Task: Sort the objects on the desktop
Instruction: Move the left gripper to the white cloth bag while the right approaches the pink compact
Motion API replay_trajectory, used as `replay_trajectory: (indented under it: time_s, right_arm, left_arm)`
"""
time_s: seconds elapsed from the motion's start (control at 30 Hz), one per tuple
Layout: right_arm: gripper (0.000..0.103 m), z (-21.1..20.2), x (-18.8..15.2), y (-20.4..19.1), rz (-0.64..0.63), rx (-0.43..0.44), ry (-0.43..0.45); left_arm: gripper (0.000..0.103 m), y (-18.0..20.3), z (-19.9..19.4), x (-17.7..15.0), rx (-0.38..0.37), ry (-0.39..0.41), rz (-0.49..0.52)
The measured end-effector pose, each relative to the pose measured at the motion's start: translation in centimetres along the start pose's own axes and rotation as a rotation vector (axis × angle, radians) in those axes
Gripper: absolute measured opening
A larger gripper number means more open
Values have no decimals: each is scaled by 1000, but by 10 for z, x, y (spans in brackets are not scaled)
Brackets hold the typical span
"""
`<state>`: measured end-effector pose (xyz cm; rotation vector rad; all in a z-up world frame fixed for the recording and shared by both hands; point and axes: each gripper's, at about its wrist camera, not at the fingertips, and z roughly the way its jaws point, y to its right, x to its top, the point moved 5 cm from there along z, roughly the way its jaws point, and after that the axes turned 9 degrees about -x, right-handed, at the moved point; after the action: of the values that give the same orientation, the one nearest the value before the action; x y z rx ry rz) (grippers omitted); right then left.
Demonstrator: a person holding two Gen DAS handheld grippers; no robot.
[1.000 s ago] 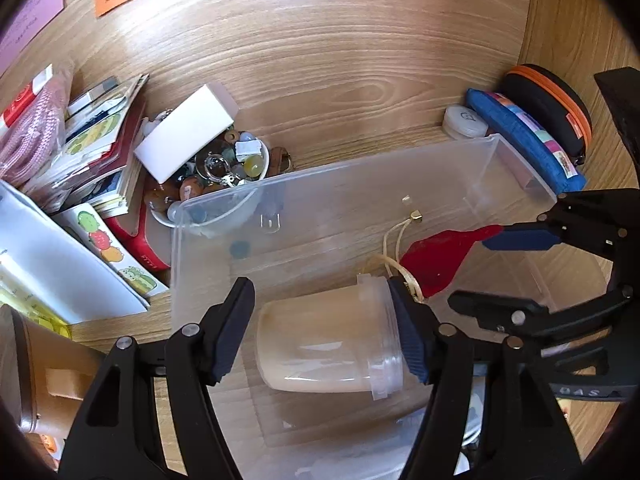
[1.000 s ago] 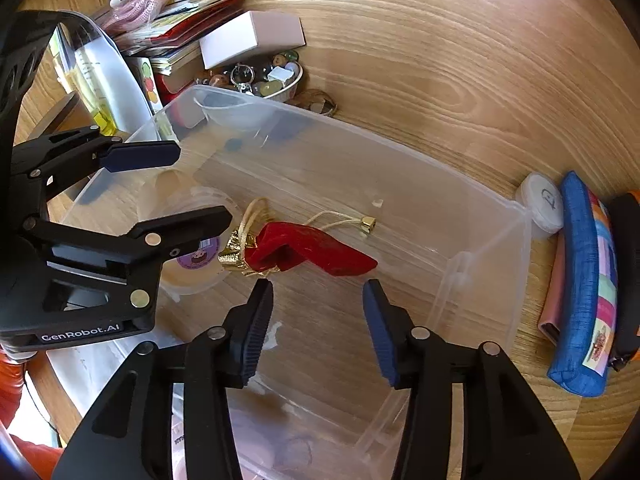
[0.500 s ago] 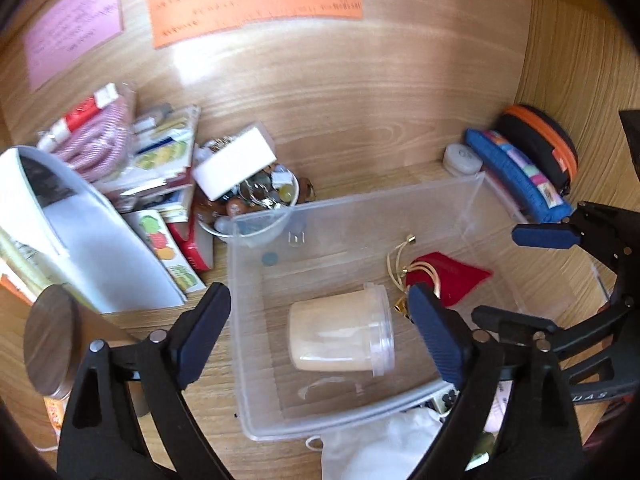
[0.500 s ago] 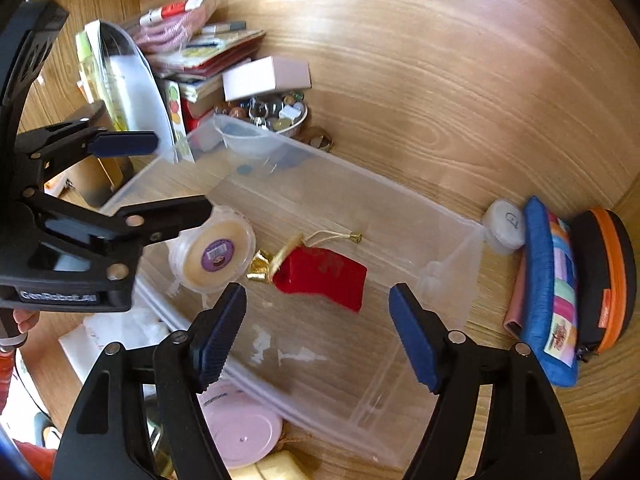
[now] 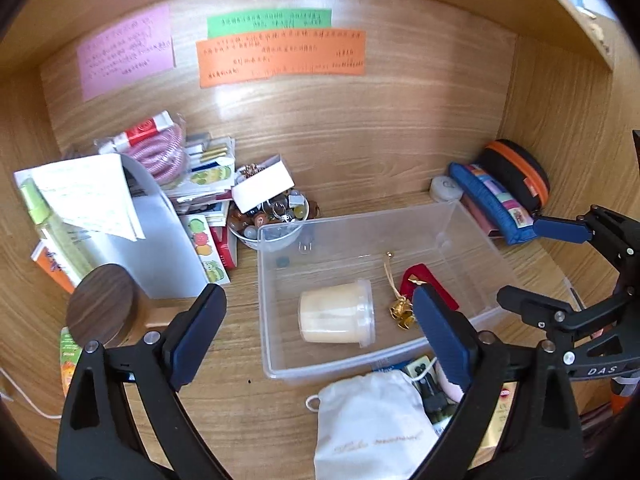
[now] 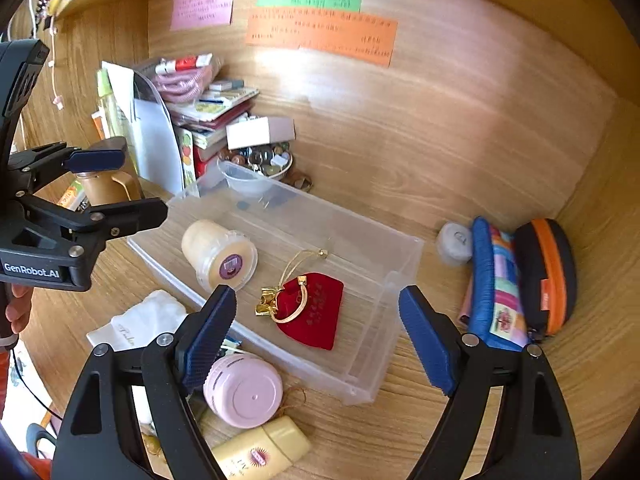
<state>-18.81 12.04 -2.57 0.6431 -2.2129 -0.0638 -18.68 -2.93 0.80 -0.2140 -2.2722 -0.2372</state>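
Nearest the lens, the left tongs (image 5: 320,336) and the right tongs (image 6: 316,336) both hang released above the table (image 5: 248,408), jaws still opening, nothing between the pads. A second ago the left tongs were clenched on the cream jar (image 5: 336,312) low inside the clear bin (image 5: 472,236) and the right tongs stood narrow over the red pouch (image 6: 314,312); both have since drawn up and back, so the whole alcove now shows.

On the table in front of the bin lie a white drawstring bag (image 5: 372,420) with faint script I cannot read, a pink round tin (image 6: 244,392) and a cream tube (image 6: 260,448).

Inside the bin the cream jar lies on its side, a purple round sticker on its lid, just beside the red pouch with its gold cord and faint gold printing, too small to read.

"GenRobot.AI" is printed on the left tongs' body in the right wrist view; "DAS" on the right tongs in the left.

Farther back, a bowl of trinkets (image 5: 276,216) touches the bin's far corner. On the back wall hang pink, green and orange notes (image 5: 280,58), their handwriting illegible.
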Motion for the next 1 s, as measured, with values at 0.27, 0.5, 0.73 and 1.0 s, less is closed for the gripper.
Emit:
replay_trajectory:
  time_s: [0.27,0.5,0.73,1.0]
  right_arm:
    - [82,-31,-8,1,16,-6,58]
    - [82,-47,-23,6,68,24,75]
    - [83,-46,-46,7,97,44,48]
    - [83,-24,-75,-7,85,73,-18]
  left_arm:
    - [98,9,-33,-15,0,52,19]
    - [99,17,-33,-39,-8,36,31]
    - [99,20,-12,-66,-27,-29,24]
    - [99,17,25,-95,-89,-127,-42]
